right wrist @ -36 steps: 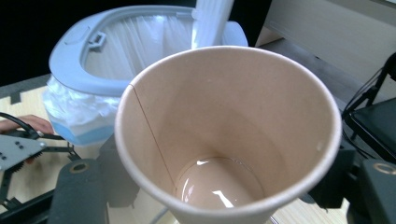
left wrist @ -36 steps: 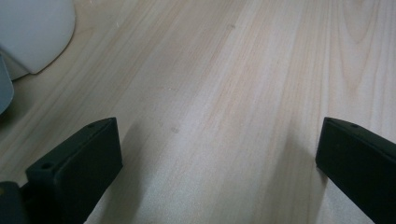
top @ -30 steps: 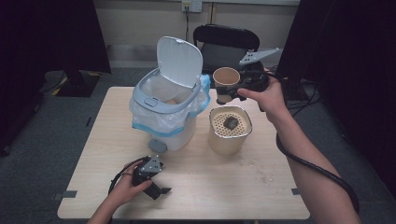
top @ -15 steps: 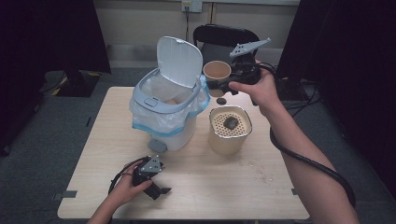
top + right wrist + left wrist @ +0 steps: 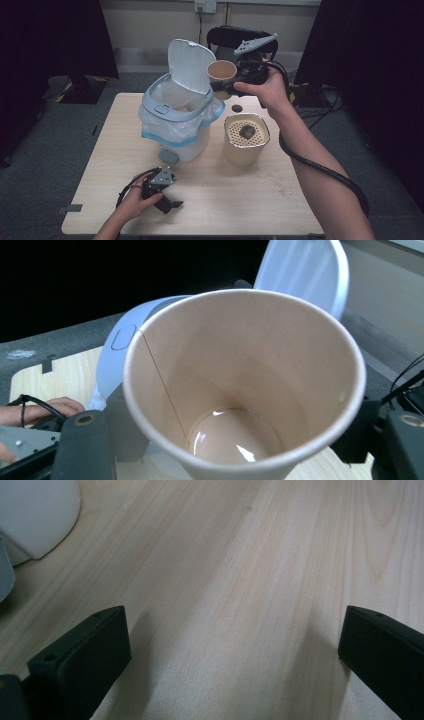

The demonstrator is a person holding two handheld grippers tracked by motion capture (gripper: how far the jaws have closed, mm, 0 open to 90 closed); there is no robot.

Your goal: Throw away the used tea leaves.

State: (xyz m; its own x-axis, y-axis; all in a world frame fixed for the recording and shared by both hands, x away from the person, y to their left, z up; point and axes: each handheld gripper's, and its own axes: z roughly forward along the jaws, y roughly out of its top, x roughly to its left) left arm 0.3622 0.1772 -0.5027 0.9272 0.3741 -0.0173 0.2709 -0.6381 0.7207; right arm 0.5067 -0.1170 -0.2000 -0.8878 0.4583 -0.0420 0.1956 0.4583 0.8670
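Note:
My right gripper is shut on a brown paper cup, held in the air beside the raised lid of the white pedal bin. In the right gripper view the cup stands between the jaws, its inside wet and shiny at the bottom. The bin has a clear liner bag and its lid stands open. My left gripper rests on the table near the front edge, its black jaws wide apart with only bare wood between them.
A beige canister with a perforated top and a dark lump on it stands right of the bin. A small dark disc lies behind it. A black chair stands beyond the table's far edge.
My right gripper has carried the cup up and to the left, from behind the canister toward the bin's open lid. The left gripper has stayed put.

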